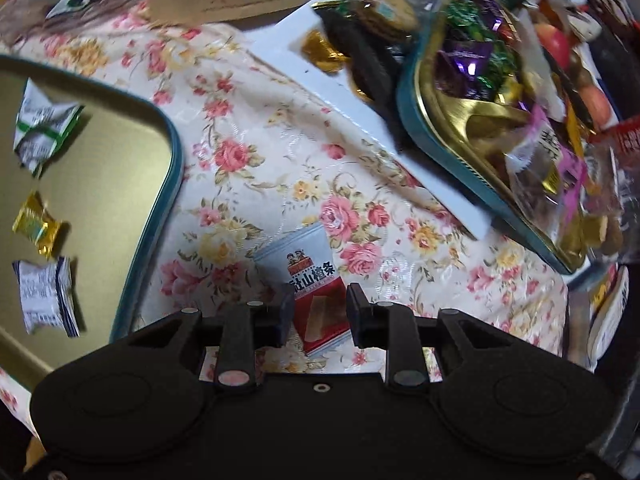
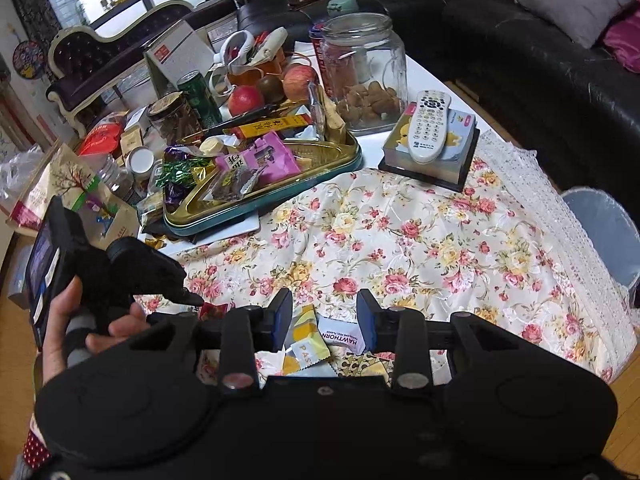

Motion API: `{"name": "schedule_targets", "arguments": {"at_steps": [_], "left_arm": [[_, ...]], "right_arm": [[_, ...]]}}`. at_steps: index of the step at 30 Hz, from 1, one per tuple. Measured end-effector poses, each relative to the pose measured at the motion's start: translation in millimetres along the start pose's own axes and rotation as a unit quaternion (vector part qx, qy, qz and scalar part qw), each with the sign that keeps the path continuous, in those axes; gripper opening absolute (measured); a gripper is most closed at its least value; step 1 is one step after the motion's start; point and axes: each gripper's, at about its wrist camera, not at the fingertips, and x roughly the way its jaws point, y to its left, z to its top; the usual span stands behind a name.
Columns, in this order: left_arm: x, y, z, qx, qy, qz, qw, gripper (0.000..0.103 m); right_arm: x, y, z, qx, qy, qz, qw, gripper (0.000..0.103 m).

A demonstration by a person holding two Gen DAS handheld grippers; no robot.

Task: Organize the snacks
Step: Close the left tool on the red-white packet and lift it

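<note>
While both grippers sit low over the flowery tablecloth (image 2: pixel 400 232), here's the rundown:

Left gripper (image 1: pixel 318 312): pointing steeply down, jaws apart with a red-and-white hawthorn strip packet (image 1: pixel 310 280) lying on the cloth between them. Pads look just off its edges, not squeezing it, so I'd call it not gripping.

Right gripper (image 2: pixel 325 316): jaws parted too, hanging over a little pile of wrapped snacks at the near edge of the cloth. A white wrapper marked HAWTHORN (image 2: pixel 342 336) and a yellow-and-white packet (image 2: pixel 304 344) lie between the fingers, nothing pinched as far as I can see.

Empty-ish tin (image 1: pixel 100 184): gold inside, teal rim, on the left of the left wrist view. Holds three pieces well apart from each other: a green-and-white candy (image 1: pixel 42 128), a gold candy (image 1: pixel 38 226) and a blue-and-white one (image 1: pixel 46 298).

Full tin (image 2: pixel 264 184): same gold and teal, heaped with mixed wrappers, resting on a white board at the far side of the cloth.

Person's hand (image 2: pixel 76 320): wrapped round the left gripper's handle, lower left in the right wrist view.

Other stuff: glass jar (image 2: pixel 364 68) with nuts, remote (image 2: pixel 430 124) on a small box, apples (image 2: pixel 246 98).
</note>
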Motion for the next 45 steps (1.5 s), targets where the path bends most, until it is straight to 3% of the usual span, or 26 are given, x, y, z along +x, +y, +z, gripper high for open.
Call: {"name": "schedule_targets", "arguments": {"at_steps": [8,15,18,22,28,29,33,38,45], "left_arm": [[13.4,-18.3,-13.5,0.004,-0.025,0.039,0.9989,0.038],[20.3,-34.9,-21.4,0.022,-0.036,0.048,0.9979,0.049],[19.1,-40.5,-21.2,0.036,-0.032,0.044,0.9979,0.056],[17.8,-47.0,-20.9,0.062,-0.022,0.042,0.9969,0.056],[24.7,-41.4,-12.7,0.113,0.016,0.045,0.9925,0.06],[24.2,-36.5,-10.9,0.111,0.016,0.028,0.9933,0.06],[24.0,-31.5,-5.5,0.096,0.024,0.017,0.995,0.059],[26.8,-35.7,-4.2,0.073,0.011,0.033,0.9967,0.059],[22.0,-28.4,2.9,-0.005,-0.015,0.043,0.9989,0.058]], "right_arm": [[-1.3,-0.1,0.1,-0.008,-0.004,0.001,1.0,0.036],[-0.5,-3.4,1.3,0.0,-0.003,0.0,1.0,0.036],[-0.8,-3.2,1.0,0.001,-0.004,0.0,1.0,0.036],[-1.0,-4.8,1.6,0.002,-0.003,-0.003,1.0,0.036],[-5.4,-15.1,6.2,0.023,-0.01,-0.005,1.0,0.036],[-5.7,-16.6,6.6,0.025,-0.01,-0.005,1.0,0.036],[-5.9,-19.6,6.7,0.027,-0.009,-0.005,1.0,0.036],[-5.1,-16.1,5.7,0.021,-0.007,-0.002,1.0,0.036],[-1.2,-15.5,4.9,0.018,-0.001,-0.005,1.0,0.036]]}}
